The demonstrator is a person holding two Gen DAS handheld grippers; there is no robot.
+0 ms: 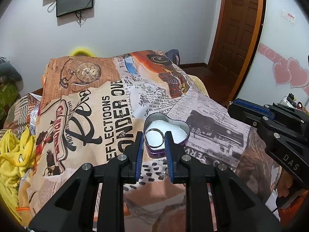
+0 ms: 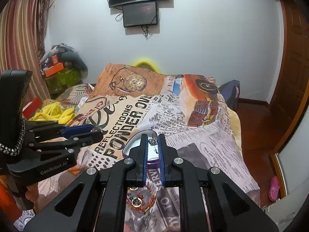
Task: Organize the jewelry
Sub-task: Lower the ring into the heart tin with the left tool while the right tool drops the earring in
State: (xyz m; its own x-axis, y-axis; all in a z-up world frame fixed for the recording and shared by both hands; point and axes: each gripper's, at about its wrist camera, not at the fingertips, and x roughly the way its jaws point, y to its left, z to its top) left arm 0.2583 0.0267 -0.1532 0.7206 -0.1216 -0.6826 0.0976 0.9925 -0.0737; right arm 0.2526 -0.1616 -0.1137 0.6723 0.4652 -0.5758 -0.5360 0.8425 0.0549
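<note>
A heart-shaped tin (image 1: 174,120) with a white lining and a purple base sits on the printed bedspread (image 1: 92,116). My left gripper (image 1: 154,137) hovers just in front of it, shut on a thin silver hoop (image 1: 152,129) that stands upright between the pads. In the right wrist view, my right gripper (image 2: 152,138) is shut on a small silver crown-shaped piece (image 2: 153,141) with a little charm dangling below it, held over the tin (image 2: 127,147). The left gripper (image 2: 96,131) shows at the left there, and the right gripper (image 1: 234,106) enters the left wrist view from the right.
Loose pieces lie on the cloth near me: small silver rings (image 1: 160,161), and a gold ring with a red bracelet (image 2: 138,201). Yellow fabric (image 1: 13,154) is bunched at the left. The bed's edge drops to a wooden floor and a door (image 1: 237,29) on the right.
</note>
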